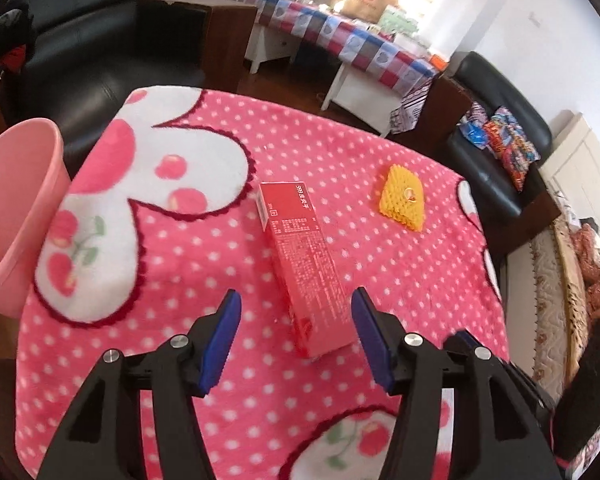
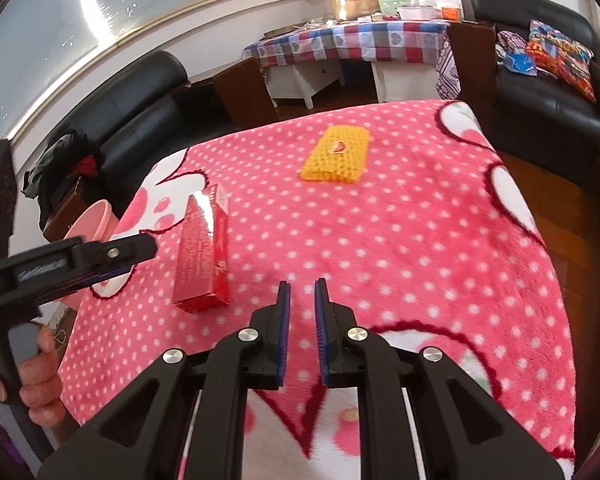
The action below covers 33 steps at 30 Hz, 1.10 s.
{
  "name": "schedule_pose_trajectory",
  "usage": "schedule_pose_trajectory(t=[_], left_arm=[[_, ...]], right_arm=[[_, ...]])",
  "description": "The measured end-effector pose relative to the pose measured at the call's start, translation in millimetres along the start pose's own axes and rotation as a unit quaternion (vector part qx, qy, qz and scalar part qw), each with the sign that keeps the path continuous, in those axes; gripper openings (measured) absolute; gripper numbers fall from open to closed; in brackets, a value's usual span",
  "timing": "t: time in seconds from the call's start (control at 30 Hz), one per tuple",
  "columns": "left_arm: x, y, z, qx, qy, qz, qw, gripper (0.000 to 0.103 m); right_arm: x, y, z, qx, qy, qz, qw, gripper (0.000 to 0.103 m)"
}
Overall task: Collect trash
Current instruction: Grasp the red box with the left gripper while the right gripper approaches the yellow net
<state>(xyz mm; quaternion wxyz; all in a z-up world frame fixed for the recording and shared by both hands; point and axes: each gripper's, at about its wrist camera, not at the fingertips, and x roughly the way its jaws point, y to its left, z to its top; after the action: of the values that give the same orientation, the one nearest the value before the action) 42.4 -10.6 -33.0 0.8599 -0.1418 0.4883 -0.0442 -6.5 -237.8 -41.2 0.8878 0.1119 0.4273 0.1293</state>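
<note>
Two items | red box (image 1: 300, 264) mid-blanket (image 1: 204, 360) | yellow net (image 1: 403, 197) near far edge

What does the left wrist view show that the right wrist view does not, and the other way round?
Only the left wrist view: the left gripper head-on, open, fingers either side of the red box's near end without touching, and a bed at the right edge.

Only the right wrist view: the right gripper, nearly shut and empty, and the hand holding the left gripper's handle.

Both: the red box, the yellow foam net, the pink bin, the polka-dot blanket.
</note>
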Motion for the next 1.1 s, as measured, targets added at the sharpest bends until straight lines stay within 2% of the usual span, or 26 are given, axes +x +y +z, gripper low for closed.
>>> schedule_pose_trajectory(t=[0.23, 0.47, 0.67, 0.9, 0.97, 1.03, 1.1], left_arm=[[28.8, -21.5, -3.9, 0.001, 0.019, 0.033, 0.9993, 0.057], [43.1, -31.7, -10.5, 0.011, 0.015, 0.070, 0.9973, 0.057], [46.8, -28.8, -19.5, 0.008, 0.022, 0.079, 0.9966, 0.057], [39.8, -25.9, -25.5, 0.027, 0.007, 0.088, 0.9958, 0.057], [37.5, -24.7, -26.6, 0.039, 0.000, 0.086, 0.9955, 0.051], [35.0, -23.8, -27.0, 0.049, -0.005, 0.086, 0.9951, 0.039], [31.2, -19.7, -27.2, 0.055, -0.008, 0.085, 0.9949, 0.039]], right_arm=[[-1.7, -17.6, -1.8, 0.011, 0.002, 0.006, 1.000, 0.012], [-1.5, -28.0, -0.3, 0.018, 0.003, 0.008, 1.000, 0.012], [2.0, -29.1, 3.1, 0.020, 0.005, 0.011, 1.000, 0.012], [11.4, -23.2, 6.0, 0.017, 0.014, 0.017, 1.000, 0.012], [15.0, -21.1, 7.7, 0.018, 0.018, 0.018, 0.999, 0.012], [18.3, -19.4, 10.2, 0.021, 0.021, 0.021, 0.999, 0.012], [21.3, -16.8, 13.9, 0.020, 0.021, 0.020, 0.999, 0.012]])
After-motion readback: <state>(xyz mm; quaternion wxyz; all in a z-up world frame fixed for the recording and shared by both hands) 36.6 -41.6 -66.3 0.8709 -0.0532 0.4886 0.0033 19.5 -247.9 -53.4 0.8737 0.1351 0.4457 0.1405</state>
